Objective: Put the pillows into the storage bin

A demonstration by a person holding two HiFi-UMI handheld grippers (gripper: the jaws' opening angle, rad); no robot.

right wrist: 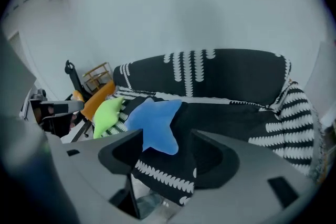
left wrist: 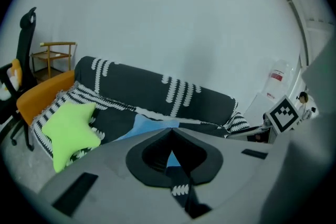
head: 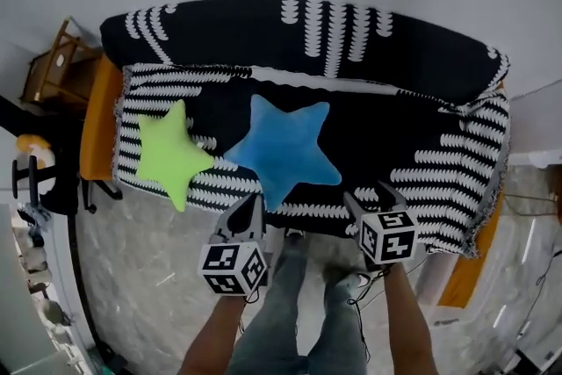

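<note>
Two star-shaped pillows lie on a sofa [head: 413,66] draped in a black-and-white patterned blanket. The green pillow [head: 171,152] [left wrist: 71,131] [right wrist: 107,113] is on the left of the seat, and the blue pillow [head: 285,149] [right wrist: 153,120] lies beside it near the middle. My left gripper [head: 249,199] [left wrist: 171,131] hovers in front of the sofa edge below the blue pillow, its jaws shut on nothing. My right gripper [head: 370,191] [right wrist: 167,136] hangs open to the right, also short of the seat's front edge. No storage bin shows in any view.
An orange chair [head: 98,118] [left wrist: 44,94] stands against the sofa's left end, with a wooden side table [head: 53,66] behind it and a black office chair [head: 35,180] nearer. The person's legs [head: 299,303] stand on marble floor [head: 149,277] before the sofa.
</note>
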